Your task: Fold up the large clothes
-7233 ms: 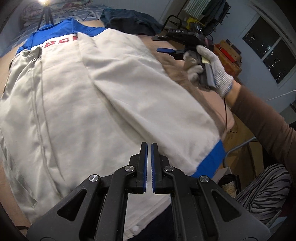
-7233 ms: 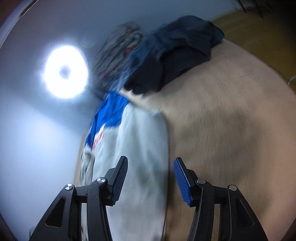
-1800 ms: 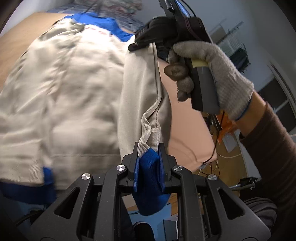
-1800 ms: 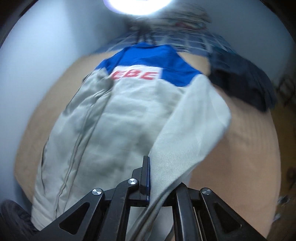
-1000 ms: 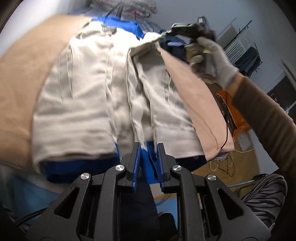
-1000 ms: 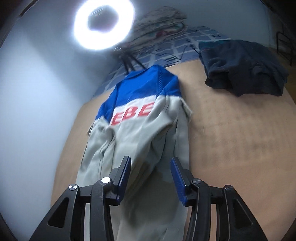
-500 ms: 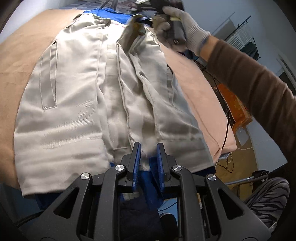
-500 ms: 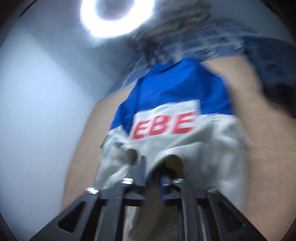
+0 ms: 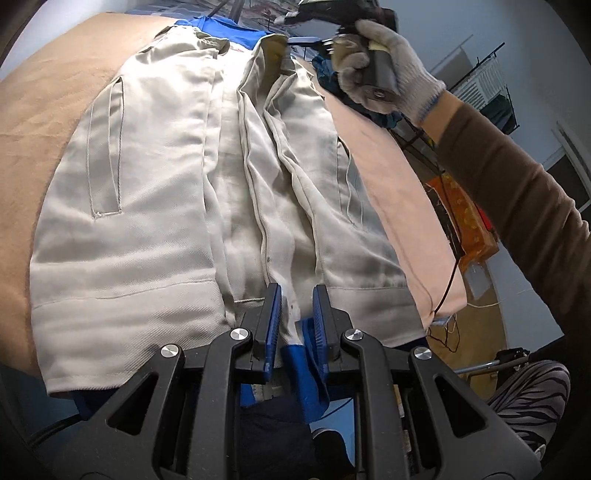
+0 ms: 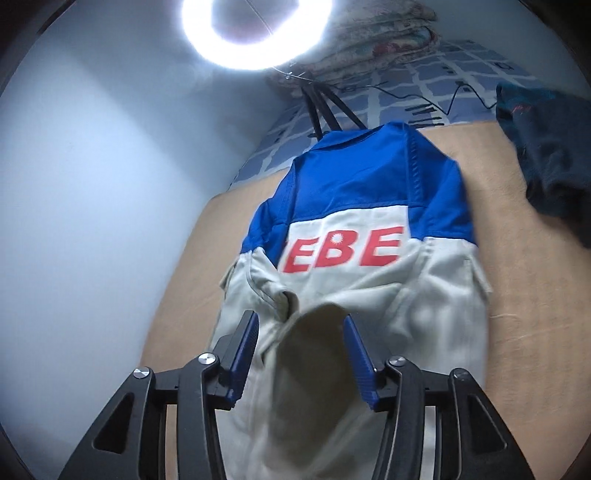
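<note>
A beige jacket (image 9: 147,184) with a blue yoke and red letters "EBE" (image 10: 343,251) lies spread on a tan bed cover (image 9: 40,96). Its right sleeve is laid lengthwise down the middle. My left gripper (image 9: 295,314) at the hem end is shut on the sleeve's blue cuff (image 9: 303,369), which hangs down behind the pads. At the collar end, a gloved hand holds my right gripper (image 9: 301,38). In the right wrist view its jaws (image 10: 301,354) are opening, and a raised fold of beige sleeve (image 10: 314,343) stands between the pads without being pressed.
A dark garment (image 10: 546,155) lies at the bed's far right. A ring light (image 10: 255,33) on a tripod, folded blankets (image 10: 376,48) and a checked sheet (image 10: 443,92) are beyond the collar. The bed's right edge drops to a floor with an orange box (image 9: 461,206) and a cable (image 9: 448,288).
The right gripper moved in over the shoulder end of the sleeve, narrowed its jaws, then spread them again. The left gripper kept its hold on the cuff and hardly moved.
</note>
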`<state>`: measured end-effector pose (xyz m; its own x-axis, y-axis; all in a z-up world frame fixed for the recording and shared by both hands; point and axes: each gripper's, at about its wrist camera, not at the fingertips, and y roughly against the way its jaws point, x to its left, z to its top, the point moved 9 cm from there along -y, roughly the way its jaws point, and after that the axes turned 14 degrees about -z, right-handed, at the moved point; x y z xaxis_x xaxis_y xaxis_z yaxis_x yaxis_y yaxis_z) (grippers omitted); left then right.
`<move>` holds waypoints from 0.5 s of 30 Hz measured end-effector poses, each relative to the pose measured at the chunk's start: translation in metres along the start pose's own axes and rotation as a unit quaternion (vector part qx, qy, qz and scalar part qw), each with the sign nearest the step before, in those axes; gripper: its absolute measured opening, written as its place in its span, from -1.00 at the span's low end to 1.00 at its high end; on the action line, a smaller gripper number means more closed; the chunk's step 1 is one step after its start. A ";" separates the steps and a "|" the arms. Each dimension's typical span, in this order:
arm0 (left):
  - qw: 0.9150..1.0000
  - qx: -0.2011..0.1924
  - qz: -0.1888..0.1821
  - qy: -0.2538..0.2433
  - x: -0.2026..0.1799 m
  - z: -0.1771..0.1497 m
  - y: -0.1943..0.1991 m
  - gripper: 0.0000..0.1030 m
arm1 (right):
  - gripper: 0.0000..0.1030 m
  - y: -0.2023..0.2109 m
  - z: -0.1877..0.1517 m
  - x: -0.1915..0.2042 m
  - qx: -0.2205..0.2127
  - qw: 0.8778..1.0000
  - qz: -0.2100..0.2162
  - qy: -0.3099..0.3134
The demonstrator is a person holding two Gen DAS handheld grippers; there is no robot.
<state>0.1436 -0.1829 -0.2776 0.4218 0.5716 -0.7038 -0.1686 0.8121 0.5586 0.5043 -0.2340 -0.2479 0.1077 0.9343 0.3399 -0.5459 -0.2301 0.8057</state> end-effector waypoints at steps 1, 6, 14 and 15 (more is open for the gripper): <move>1.000 -0.002 0.001 0.000 0.000 0.001 0.001 -0.72 | -0.39 -0.005 0.001 0.000 0.002 1.000 -0.015 0.000; 1.000 0.001 0.002 -0.001 -0.002 -0.003 -0.001 -0.72 | -0.46 -0.038 -0.005 0.000 0.010 0.995 -0.095 0.021; 1.000 0.000 0.015 0.001 0.004 -0.002 -0.002 -0.71 | -0.36 -0.102 -0.025 0.029 0.054 0.986 -0.139 0.072; 1.000 -0.001 0.012 0.004 0.004 -0.002 -0.002 -0.71 | -0.36 -0.095 -0.024 0.030 0.060 0.989 -0.116 0.069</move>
<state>0.1437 -0.1817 -0.2821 0.4112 0.5922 -0.6930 -0.1798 0.7980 0.5752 0.5395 -0.1773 -0.3255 0.0991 0.9922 0.0755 -0.4159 -0.0276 0.9090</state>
